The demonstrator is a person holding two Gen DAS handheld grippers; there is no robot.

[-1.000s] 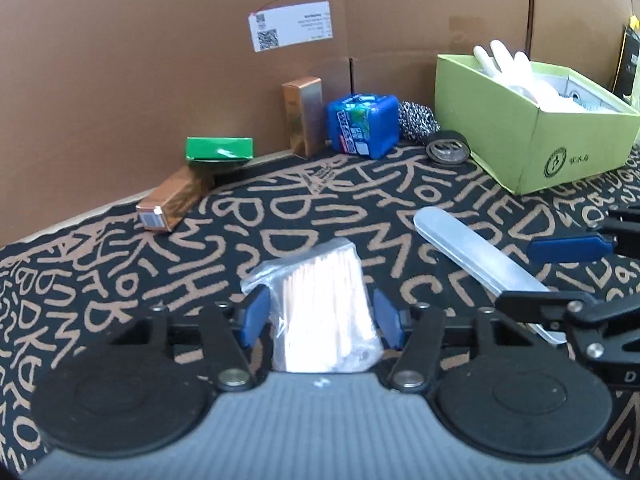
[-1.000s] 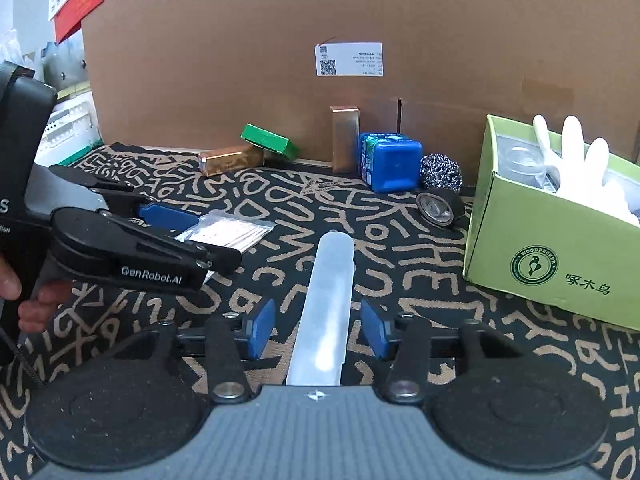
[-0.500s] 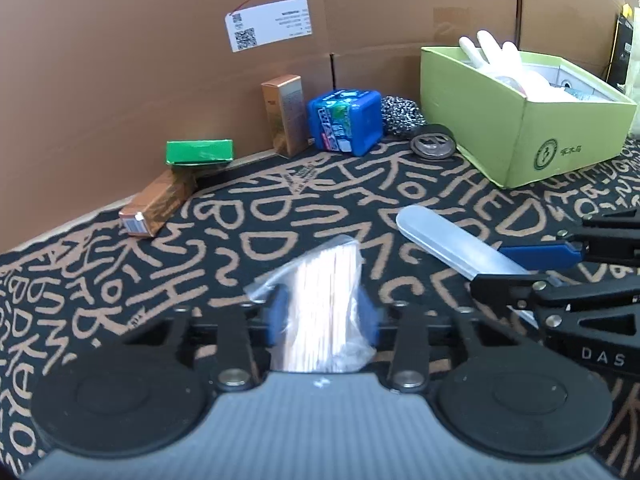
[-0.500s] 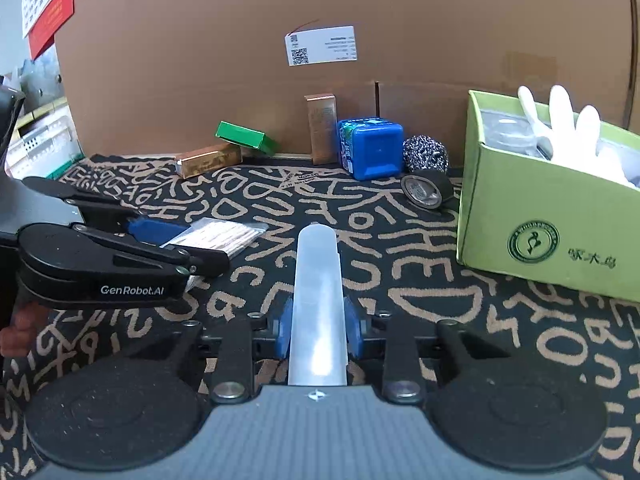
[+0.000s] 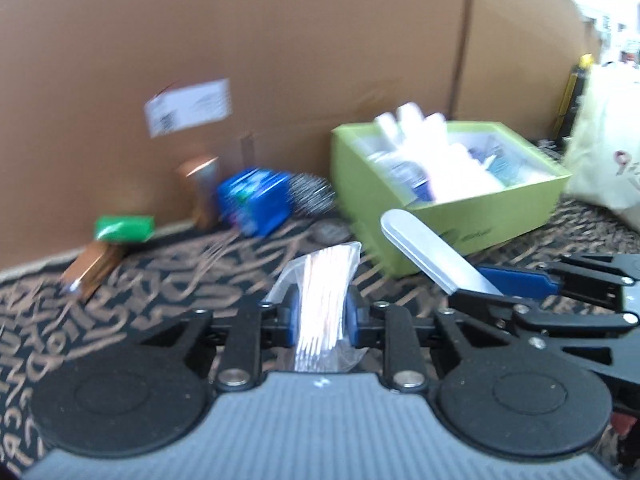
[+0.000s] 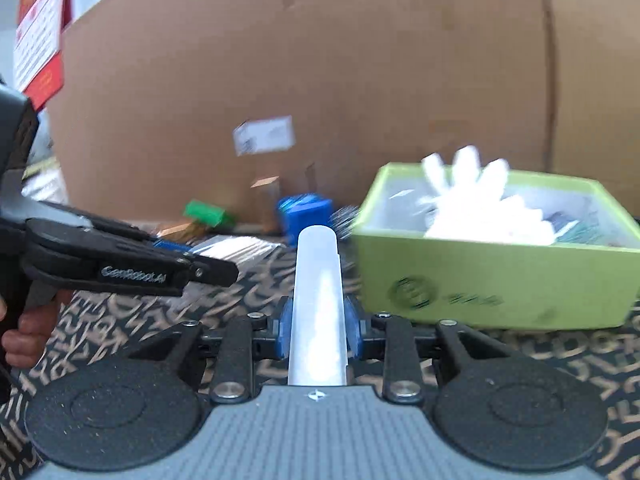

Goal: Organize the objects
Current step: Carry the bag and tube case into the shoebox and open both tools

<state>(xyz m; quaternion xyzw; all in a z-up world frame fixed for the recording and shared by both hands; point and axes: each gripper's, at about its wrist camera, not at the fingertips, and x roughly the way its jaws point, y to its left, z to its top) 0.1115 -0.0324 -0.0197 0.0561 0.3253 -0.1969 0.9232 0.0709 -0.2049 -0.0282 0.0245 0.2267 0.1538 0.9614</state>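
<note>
Carrying two items at once toward the lime-green open cardboard box (image 6: 496, 280), both hands look to be mid-transport. Left gripper (image 5: 322, 316): jaws closing, blue pads pinching a clear plastic bag of thin pale sticks (image 5: 326, 300), held clear of the black desk covering with tan lettering (image 5: 132, 292). Right gripper (image 6: 316, 330): jaws pressed onto a long frosted translucent plastic case with a rounded end (image 6: 318, 300), which juts forward toward the box's near wall. The box already holds a white rubber glove (image 6: 472, 196) and other blurred contents. Next move, by my reckoning: lift each item over the rim, then release one at a time so the two grippers don't foul each other; the long case needs tilting to fit. Writing: "GenRobot.AI" reads on the left gripper's arm in the right wrist view; the round logo and characters on the box front are motion-blurred, as is the white shipping label (image 6: 264, 135) on the brown cardboard backdrop (image 6: 320, 60).
</note>
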